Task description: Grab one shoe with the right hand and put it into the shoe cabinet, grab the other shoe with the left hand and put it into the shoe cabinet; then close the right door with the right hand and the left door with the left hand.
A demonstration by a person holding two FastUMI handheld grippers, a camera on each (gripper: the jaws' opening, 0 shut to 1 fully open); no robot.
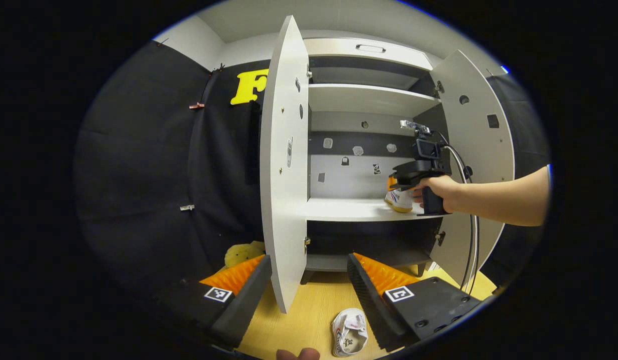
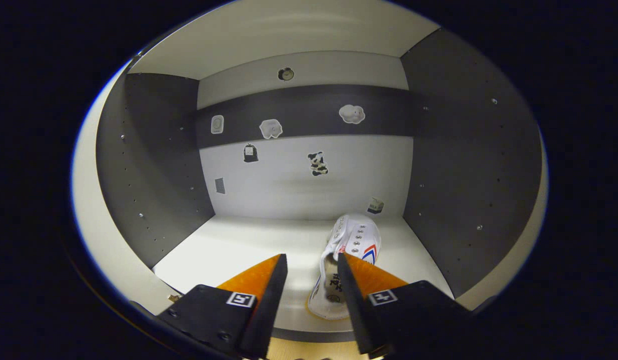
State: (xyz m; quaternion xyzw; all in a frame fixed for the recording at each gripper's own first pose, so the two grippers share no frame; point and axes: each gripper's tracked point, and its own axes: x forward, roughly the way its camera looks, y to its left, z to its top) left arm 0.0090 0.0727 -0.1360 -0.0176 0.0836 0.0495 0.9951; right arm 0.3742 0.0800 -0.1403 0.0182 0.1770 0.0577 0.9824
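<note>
No readable text: stickers (image 2: 317,164) on the cabinet's back wall show pictures only.

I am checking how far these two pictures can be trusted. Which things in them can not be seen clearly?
- Shoe on the shelf, left gripper view: the right gripper and the hand cover most of it.
- Same shoe, right gripper view: a finger hides its heel side.
- Shoe on the floor, left gripper view: one side lies behind a finger.
- Yellow object, left gripper view: half hidden by the left door; unidentifiable.
</note>
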